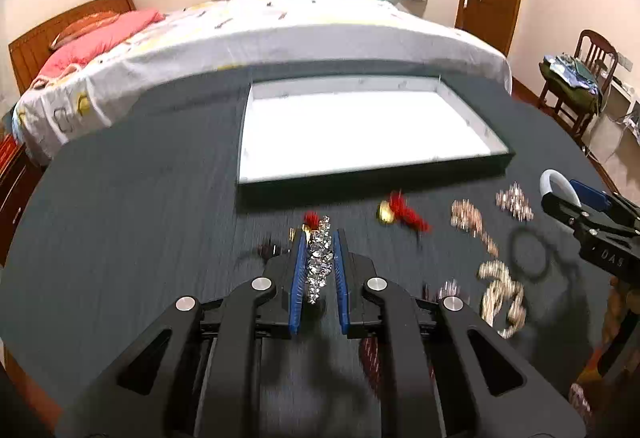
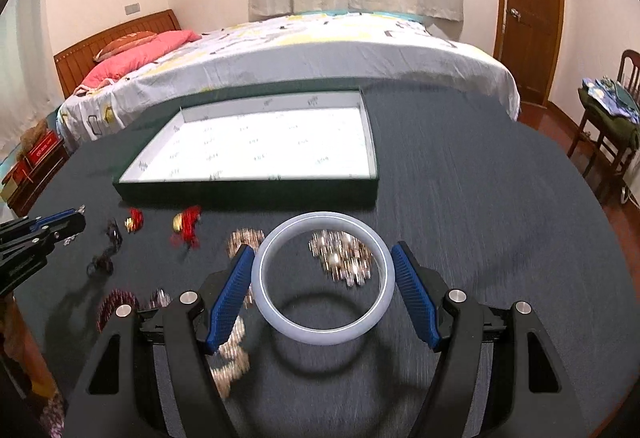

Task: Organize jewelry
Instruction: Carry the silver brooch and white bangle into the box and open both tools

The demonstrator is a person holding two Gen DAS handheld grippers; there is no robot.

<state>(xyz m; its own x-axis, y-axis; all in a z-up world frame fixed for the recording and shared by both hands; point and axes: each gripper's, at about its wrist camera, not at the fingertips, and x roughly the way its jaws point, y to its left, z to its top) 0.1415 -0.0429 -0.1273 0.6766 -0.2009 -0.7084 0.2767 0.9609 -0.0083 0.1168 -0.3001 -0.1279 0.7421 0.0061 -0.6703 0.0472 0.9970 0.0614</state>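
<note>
dark table (image 2: 460, 197), white-lined tray (image 2: 256, 179), bed (image 2: 320, 49) behind

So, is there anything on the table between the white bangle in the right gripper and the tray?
Nothing visible. The white bangle hangs above a rhinestone piece; beyond that lies bare dark table up to the tray, whose inside looks empty.

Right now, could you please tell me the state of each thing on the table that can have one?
left gripper: shut on the rhinestone piece, lifted.
right gripper: shut on the pale bangle, above its shadow.
tray: open, nothing inside.
red tassel charms: loose on the table.
door: closed.
</note>
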